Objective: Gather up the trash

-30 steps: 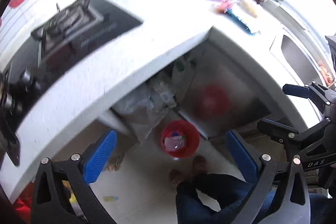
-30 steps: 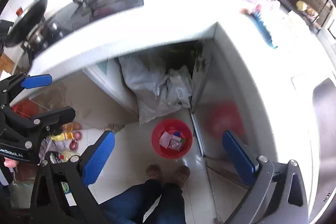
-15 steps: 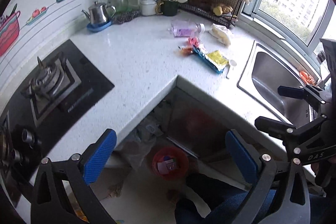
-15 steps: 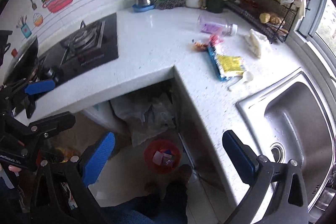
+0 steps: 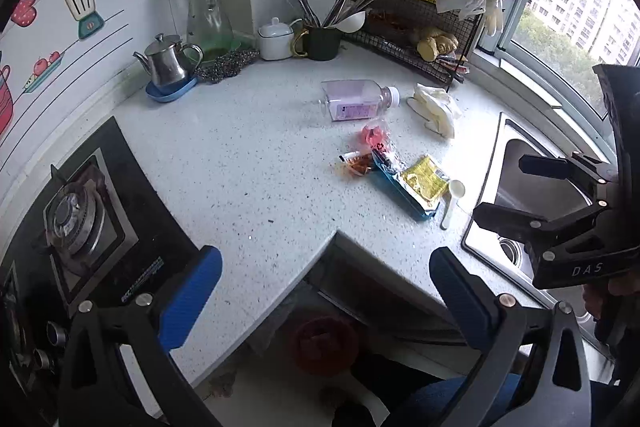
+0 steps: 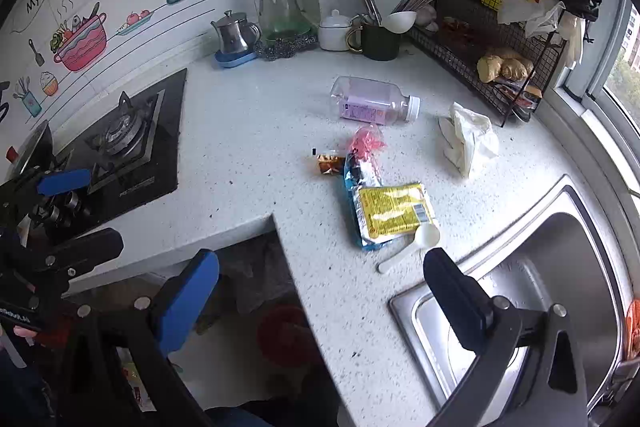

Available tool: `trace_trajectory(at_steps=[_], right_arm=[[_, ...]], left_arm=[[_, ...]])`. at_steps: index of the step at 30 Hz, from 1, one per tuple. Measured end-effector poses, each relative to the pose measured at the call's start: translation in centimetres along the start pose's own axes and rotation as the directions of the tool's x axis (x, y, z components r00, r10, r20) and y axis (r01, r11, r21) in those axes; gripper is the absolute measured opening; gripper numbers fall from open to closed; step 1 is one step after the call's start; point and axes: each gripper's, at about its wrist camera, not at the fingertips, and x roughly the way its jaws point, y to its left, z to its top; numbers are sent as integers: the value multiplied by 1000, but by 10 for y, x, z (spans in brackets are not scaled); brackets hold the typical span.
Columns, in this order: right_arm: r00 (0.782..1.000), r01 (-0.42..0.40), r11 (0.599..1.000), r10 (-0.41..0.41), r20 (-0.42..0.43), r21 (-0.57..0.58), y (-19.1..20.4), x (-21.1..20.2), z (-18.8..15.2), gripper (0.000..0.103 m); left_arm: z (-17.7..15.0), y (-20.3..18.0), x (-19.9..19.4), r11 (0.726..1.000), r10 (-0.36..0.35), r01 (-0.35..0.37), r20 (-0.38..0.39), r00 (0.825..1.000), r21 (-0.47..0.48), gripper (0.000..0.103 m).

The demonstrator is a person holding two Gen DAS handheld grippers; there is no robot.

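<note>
Still Untouched: Trash on the Counter

Both grippers, left gripper (image 5: 324, 291) and right gripper (image 6: 320, 291), hang with jaws spread wide and empty above the white countertop (image 5: 248, 163). Near the sink (image 6: 560, 267) lie a plastic bottle (image 6: 374, 101), yellow packet (image 6: 394, 213), crumpled wrappers (image 6: 362, 147) and a white spoon (image 6: 412, 247). A red bin (image 6: 286, 337) sits below on the floor.

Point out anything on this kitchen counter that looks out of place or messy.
A plastic bottle lies on its side mid-counter. Below it, torn wrappers are strewn: a pink one, a brown sachet and a blue-and-yellow packet. A white spoon lies beside the sink, and a crumpled glove near the rack.
</note>
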Motion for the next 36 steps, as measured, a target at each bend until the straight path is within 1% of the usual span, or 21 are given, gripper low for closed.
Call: trace_trajectory(at_steps=[6, 11, 12, 14, 15, 22, 24, 26, 29, 30, 31, 32, 33, 34, 36], right_arm=[[998, -16, 999, 14, -64, -29, -21, 45, 37, 102], [990, -63, 997, 56, -132, -46, -38, 83, 56, 102], [987, -68, 997, 61, -148, -46, -42, 91, 59, 100], [981, -73, 996, 64, -182, -46, -48, 107, 64, 89], [978, -73, 996, 62, -197, -47, -52, 116, 66, 88], [959, -104, 994, 92, -267, -31, -65, 154, 75, 87], [953, -118, 993, 105, -286, -28, -65, 162, 75, 84], [945, -125, 992, 113, -308, -17, -64, 169, 74, 68], [937, -130, 991, 113, -329, -29, -62, 176, 71, 56], [935, -139, 990, 121, -334, -30, -62, 180, 76, 52], [933, -147, 989, 128, -337, -31, -60, 180, 75, 43], [933, -149, 988, 130, -335, -32, -60, 179, 74, 30], [937, -144, 989, 124, -327, -39, -59, 177, 74, 24], [942, -137, 989, 115, -317, -48, -57, 173, 74, 20], [948, -136, 989, 113, -296, -57, -56, 163, 75, 18]], left_arm=[[42, 1, 46, 999, -1, -1, -53, 999, -50, 103], [62, 5, 85, 996, 8, -19, -116, 993, -90, 103], [63, 6, 93, 995, 10, -22, -129, 992, -94, 103], [66, 6, 105, 995, 16, -31, -154, 988, -95, 103], [66, 5, 112, 995, 21, -37, -168, 986, -94, 103], [64, 6, 136, 994, 36, -59, -236, 971, -91, 103], [64, 8, 140, 992, 38, -66, -247, 968, -104, 103], [66, 11, 143, 991, 34, -66, -250, 968, -120, 103], [68, 14, 144, 989, 30, -65, -248, 968, -132, 103], [69, 15, 144, 989, 30, -65, -247, 969, -134, 103], [70, 15, 144, 989, 32, -67, -246, 969, -135, 103], [70, 16, 144, 988, 32, -67, -245, 969, -136, 103], [71, 16, 143, 988, 32, -67, -242, 970, -137, 103], [72, 16, 141, 988, 31, -65, -237, 971, -138, 103], [74, 15, 136, 989, 27, -58, -222, 975, -133, 103]])
